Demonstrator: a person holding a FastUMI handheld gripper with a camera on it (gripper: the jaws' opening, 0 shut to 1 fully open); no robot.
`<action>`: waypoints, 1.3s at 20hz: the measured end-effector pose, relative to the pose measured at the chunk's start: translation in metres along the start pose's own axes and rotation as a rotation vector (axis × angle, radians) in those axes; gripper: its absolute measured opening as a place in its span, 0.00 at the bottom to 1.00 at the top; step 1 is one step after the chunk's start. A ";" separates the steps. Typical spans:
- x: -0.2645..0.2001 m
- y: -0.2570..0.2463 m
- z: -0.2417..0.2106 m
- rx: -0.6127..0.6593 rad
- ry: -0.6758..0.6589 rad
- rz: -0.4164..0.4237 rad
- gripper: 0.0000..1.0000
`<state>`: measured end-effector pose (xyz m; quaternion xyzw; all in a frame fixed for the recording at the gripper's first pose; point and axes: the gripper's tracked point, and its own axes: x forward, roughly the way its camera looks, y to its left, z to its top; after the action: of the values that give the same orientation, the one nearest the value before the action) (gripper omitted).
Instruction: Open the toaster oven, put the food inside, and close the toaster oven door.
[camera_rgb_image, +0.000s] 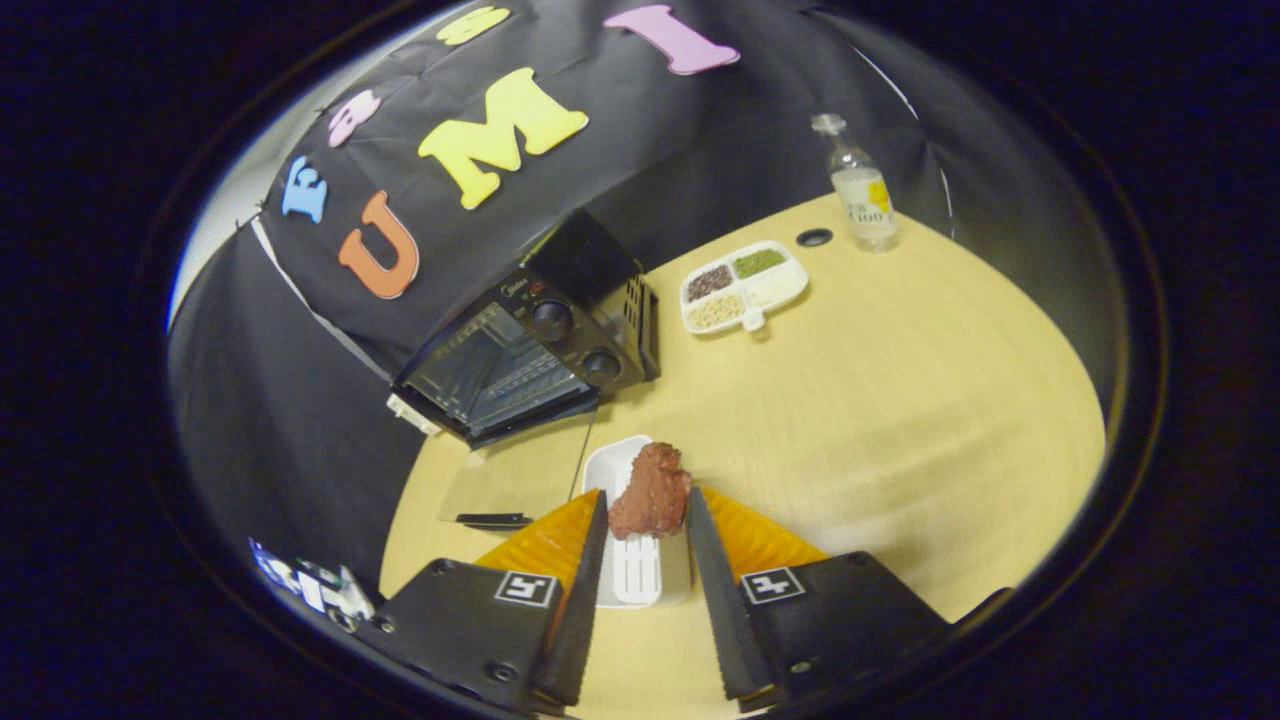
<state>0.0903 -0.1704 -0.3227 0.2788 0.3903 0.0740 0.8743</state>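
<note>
A reddish-brown piece of meat (655, 478) sits between my fingertips, over the far end of a white ribbed tray (632, 570) that lies on the wooden table (880, 420). My gripper (645, 497) is shut on the meat, one finger pressing each side. Beyond the fingers and to the left stands the black toaster oven (530, 350) with two knobs. Its glass door (510, 478) is folded down flat toward me with the dark handle (494, 520) at the near edge, and a wire rack shows inside.
A white divided dish (745, 285) of grains and beans lies to the right behind the oven. Farther back stand a clear bottle (862, 185) and a round black grommet (814, 237). The table's curved edge meets the black cloth wall on the left.
</note>
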 end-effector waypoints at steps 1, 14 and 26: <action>0.004 -0.004 -0.001 0.024 0.002 0.006 0.50; -0.036 0.041 -0.009 -0.339 -0.217 -0.005 0.10; -0.022 0.139 0.001 -0.604 -0.451 -0.131 0.09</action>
<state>0.0883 -0.0632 -0.2319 -0.0077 0.1655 0.0664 0.9839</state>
